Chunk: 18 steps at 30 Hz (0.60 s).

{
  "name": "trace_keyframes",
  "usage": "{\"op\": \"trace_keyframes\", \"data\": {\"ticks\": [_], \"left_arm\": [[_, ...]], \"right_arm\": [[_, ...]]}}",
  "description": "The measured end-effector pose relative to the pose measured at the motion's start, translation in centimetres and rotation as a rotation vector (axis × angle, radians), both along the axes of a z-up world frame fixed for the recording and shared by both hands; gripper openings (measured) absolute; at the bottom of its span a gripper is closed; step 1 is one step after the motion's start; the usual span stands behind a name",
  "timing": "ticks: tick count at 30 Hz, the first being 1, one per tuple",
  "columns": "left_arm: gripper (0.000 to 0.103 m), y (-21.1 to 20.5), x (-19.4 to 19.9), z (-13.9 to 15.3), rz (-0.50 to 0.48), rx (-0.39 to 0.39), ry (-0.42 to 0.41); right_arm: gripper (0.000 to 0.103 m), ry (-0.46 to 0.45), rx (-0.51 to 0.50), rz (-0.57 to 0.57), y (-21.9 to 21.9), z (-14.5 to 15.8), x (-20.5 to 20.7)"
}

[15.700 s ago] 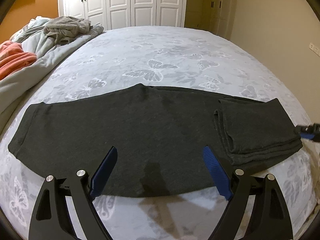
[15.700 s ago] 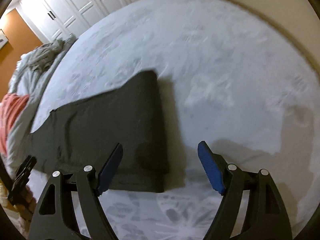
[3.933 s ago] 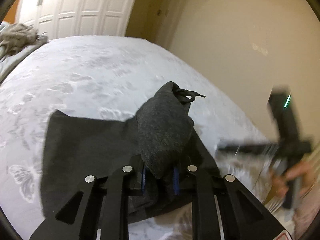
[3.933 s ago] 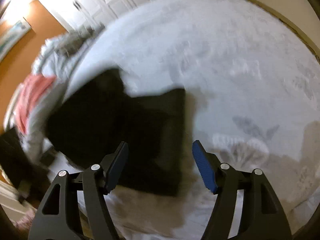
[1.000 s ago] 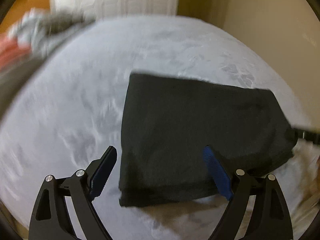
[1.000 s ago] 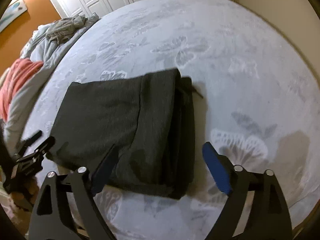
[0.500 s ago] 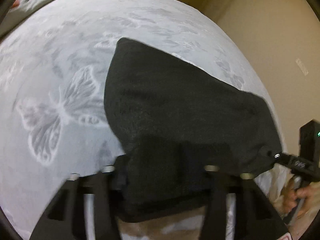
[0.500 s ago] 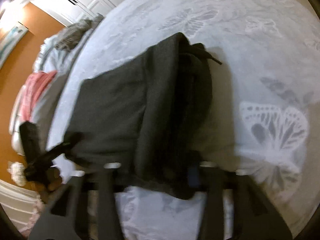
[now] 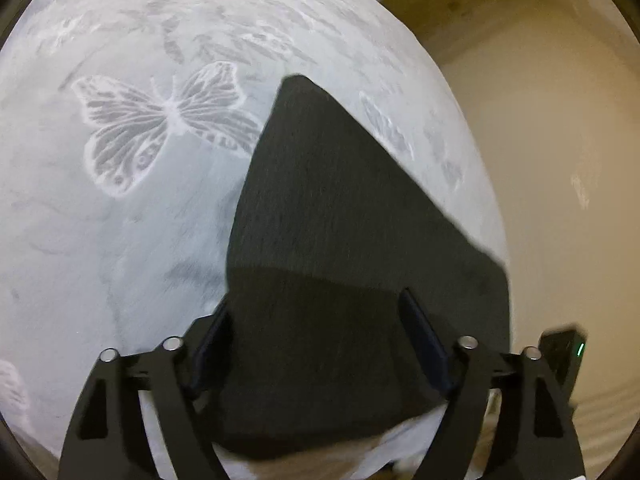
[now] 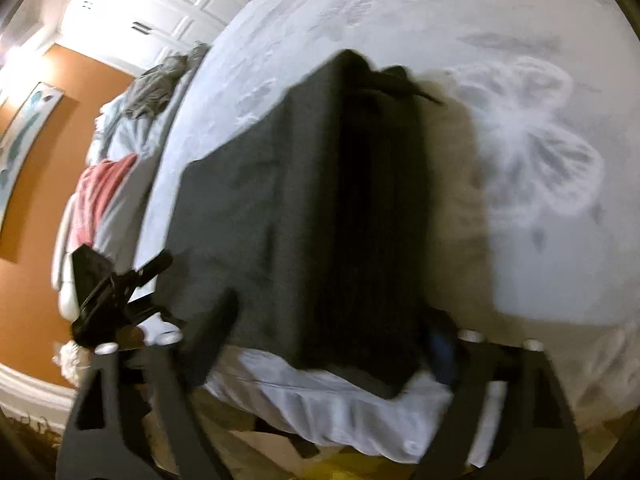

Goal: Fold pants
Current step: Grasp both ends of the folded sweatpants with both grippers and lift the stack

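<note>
Both grippers have dropped from above onto the near edge of the folded pants (image 9: 340, 240).

Left gripper (image 9: 316, 344) and right gripper (image 10: 324, 332) stand spread wide, fingers straddling the dark bundle on the butterfly-print bed (image 9: 120, 200), gripping nothing.

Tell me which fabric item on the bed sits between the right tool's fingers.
The dark folded pants. The grey clothes and red cloth lie far off by the orange wall.

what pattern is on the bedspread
Pale grey with white butterflies on the bedspread, clearest in the left wrist view.
</note>
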<state>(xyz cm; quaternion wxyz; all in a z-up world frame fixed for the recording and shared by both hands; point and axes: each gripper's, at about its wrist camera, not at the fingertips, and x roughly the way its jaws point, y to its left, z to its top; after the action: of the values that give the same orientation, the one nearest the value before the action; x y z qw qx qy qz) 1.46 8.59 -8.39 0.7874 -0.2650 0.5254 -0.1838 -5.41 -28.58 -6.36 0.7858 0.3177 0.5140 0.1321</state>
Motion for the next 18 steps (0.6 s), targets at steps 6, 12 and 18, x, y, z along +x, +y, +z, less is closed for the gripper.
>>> {"op": "trace_keyframes", "data": {"ticks": [6,12,18], "left_arm": [[0.014,-2.7,1.6,0.0,-0.048,0.064,-0.038],[0.012,-4.4,-3.4,12.0,-0.134,0.065,-0.270],[0.012,-4.1,-9.5,27.8,-0.179,0.073,-0.649]], "right_arm": [[0.031,-0.048,-0.072,-0.031,1.2,-0.3,0.8],[0.029,-0.230,-0.118,-0.011,2.5,7.3,-2.6],[0.029,-0.581,-0.181,0.012,3.4,20.9,-7.5]]}}
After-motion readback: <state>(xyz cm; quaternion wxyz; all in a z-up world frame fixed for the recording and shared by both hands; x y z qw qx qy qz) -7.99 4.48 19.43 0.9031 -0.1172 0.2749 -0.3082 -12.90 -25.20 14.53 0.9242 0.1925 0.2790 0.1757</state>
